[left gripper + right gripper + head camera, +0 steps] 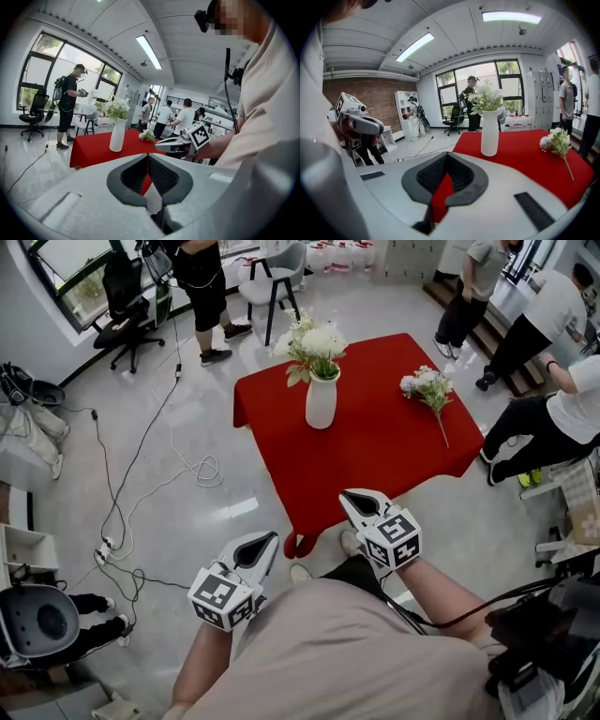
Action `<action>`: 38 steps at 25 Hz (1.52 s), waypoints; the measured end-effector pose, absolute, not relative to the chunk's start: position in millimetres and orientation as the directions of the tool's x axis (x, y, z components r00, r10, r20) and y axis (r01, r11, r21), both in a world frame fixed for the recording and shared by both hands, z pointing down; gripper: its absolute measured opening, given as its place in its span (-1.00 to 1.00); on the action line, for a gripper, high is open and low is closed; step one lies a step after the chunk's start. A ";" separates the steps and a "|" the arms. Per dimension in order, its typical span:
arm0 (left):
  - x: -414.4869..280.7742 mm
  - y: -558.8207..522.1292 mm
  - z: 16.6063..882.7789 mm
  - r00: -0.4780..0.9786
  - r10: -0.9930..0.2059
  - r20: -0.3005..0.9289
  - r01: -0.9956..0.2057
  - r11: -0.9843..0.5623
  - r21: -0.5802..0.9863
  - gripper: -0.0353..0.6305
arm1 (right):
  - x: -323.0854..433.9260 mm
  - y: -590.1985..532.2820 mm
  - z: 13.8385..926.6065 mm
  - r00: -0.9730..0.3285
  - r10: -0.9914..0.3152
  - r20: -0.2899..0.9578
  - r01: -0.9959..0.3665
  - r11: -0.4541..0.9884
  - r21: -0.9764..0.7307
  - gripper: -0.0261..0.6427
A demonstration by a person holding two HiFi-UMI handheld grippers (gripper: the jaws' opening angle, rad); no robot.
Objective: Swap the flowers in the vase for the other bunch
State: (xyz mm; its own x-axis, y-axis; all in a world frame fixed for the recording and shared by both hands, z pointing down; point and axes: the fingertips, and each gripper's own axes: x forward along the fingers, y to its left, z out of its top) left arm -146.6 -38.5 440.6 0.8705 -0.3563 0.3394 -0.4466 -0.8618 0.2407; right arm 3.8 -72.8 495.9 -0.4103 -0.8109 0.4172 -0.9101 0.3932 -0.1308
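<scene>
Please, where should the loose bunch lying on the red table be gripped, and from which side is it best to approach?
Grip the bare stem of the bunch, below the blossoms. It lies flat on the table with the stem end towards the person, so probably come from above on the near side, right tongs across the stem. The blossoms are soft and may crush.

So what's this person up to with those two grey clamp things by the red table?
A person holds a left gripper and a right gripper, both with jaws shut and empty, just short of the red table. On it a white vase holds white flowers, and a second bunch lies flat to its right. Neither gripper touches anything.
</scene>
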 end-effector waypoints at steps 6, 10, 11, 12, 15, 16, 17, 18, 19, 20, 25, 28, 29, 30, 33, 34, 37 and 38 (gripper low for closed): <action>-149.8 -36.3 439.8 0.873 -0.353 0.336 -0.440 -0.867 0.233 -0.87 | -15.1 -61.8 493.3 -0.433 -0.800 0.416 -0.899 0.416 -0.135 -0.89; -149.7 -35.7 439.6 0.874 -0.351 0.336 -0.438 -0.868 0.232 -0.87 | -21.9 -57.4 494.4 -0.445 -0.791 0.421 -0.892 0.431 -0.132 -0.89; -150.1 -35.2 439.9 0.874 -0.351 0.335 -0.438 -0.868 0.233 -0.87 | -23.2 -56.6 495.1 -0.446 -0.789 0.422 -0.892 0.433 -0.132 -0.89; -150.5 -34.6 440.7 0.875 -0.351 0.334 -0.437 -0.869 0.234 -0.87 | -24.6 -55.7 495.9 -0.447 -0.788 0.424 -0.891 0.434 -0.133 -0.89; -151.6 -34.6 443.6 0.876 -0.350 0.332 -0.436 -0.869 0.235 -0.87 | -27.6 -56.3 497.8 -0.450 -0.786 0.423 -0.889 0.438 -0.132 -0.89; -151.6 -35.2 444.4 0.876 -0.349 0.332 -0.435 -0.869 0.235 -0.87 | -27.9 -57.5 498.6 -0.450 -0.787 0.422 -0.889 0.439 -0.131 -0.89; -151.7 -35.4 445.2 0.876 -0.348 0.333 -0.435 -0.869 0.235 -0.87 | -28.5 -58.3 499.8 -0.451 -0.786 0.423 -0.889 0.440 -0.131 -0.89; -152.1 -35.2 445.8 0.876 -0.348 0.334 -0.435 -0.869 0.236 -0.87 | -29.7 -58.5 501.0 -0.454 -0.784 0.424 -0.887 0.442 -0.133 -0.89; -152.7 -34.7 446.0 0.876 -0.349 0.334 -0.436 -0.868 0.237 -0.87 | -31.5 -58.1 501.7 -0.458 -0.781 0.426 -0.885 0.446 -0.134 -0.89; -153.1 -34.0 446.2 0.875 -0.350 0.334 -0.438 -0.867 0.239 -0.87 | -33.3 -57.4 501.6 -0.462 -0.777 0.427 -0.882 0.451 -0.134 -0.89; -151.2 -30.5 448.2 0.877 -0.344 0.337 -0.433 -0.868 0.242 -0.87 | -37.0 -54.6 498.6 -0.475 -0.770 0.426 -0.874 0.471 -0.122 -0.89; -152.1 -28.7 450.1 0.877 -0.340 0.341 -0.431 -0.869 0.242 -0.87 | -41.2 -53.1 499.5 -0.481 -0.767 0.425 -0.870 0.478 -0.123 -0.89; -151.4 -28.1 450.1 0.878 -0.337 0.341 -0.428 -0.871 0.242 -0.87 | -42.1 -51.9 500.2 -0.484 -0.764 0.427 -0.869 0.480 -0.125 -0.89; -150.4 -27.5 449.6 0.879 -0.334 0.340 -0.426 -0.872 0.242 -0.87 | -42.9 -50.4 500.9 -0.486 -0.760 0.431 -0.867 0.482 -0.128 -0.89; -147.9 -26.4 446.9 0.882 -0.330 0.337 -0.420 -0.875 0.242 -0.87 | -46.9 -46.3 500.3 -0.495 -0.751 0.438 -0.861 0.492 -0.129 -0.89; -147.4 -26.5 446.2 0.882 -0.329 0.337 -0.418 -0.876 0.239 -0.87 | -48.0 -46.0 499.5 -0.496 -0.750 0.437 -0.860 0.494 -0.128 -0.89; -146.1 -26.3 446.4 0.884 -0.325 0.337 -0.413 -0.880 0.233 -0.87 | -50.3 -47.0 498.2 -0.499 -0.750 0.434 -0.858 0.499 -0.123 -0.89; -145.6 -25.3 446.7 0.884 -0.323 0.338 -0.411 -0.881 0.234 -0.87 | -50.9 -47.1 497.9 -0.501 -0.749 0.434 -0.856 0.502 -0.122 -0.89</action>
